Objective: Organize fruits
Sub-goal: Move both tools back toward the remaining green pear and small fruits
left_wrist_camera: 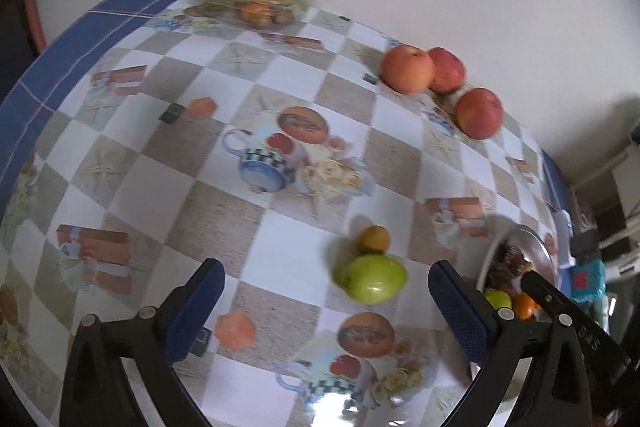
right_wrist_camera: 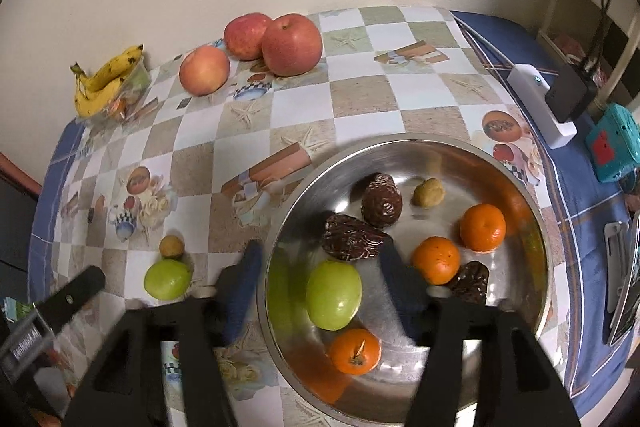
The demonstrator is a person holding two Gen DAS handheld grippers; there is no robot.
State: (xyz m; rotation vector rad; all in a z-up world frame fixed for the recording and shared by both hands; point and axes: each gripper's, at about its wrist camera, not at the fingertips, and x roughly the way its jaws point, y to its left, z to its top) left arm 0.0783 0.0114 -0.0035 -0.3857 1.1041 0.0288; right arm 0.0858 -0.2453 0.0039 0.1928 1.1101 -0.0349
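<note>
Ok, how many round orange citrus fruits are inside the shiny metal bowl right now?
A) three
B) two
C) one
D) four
A: the right wrist view shows three orange citrus fruits in the metal bowl, one near the front, one in the middle and one farther back on the right, alongside a green apple and dark brown scaly fruits.
</note>
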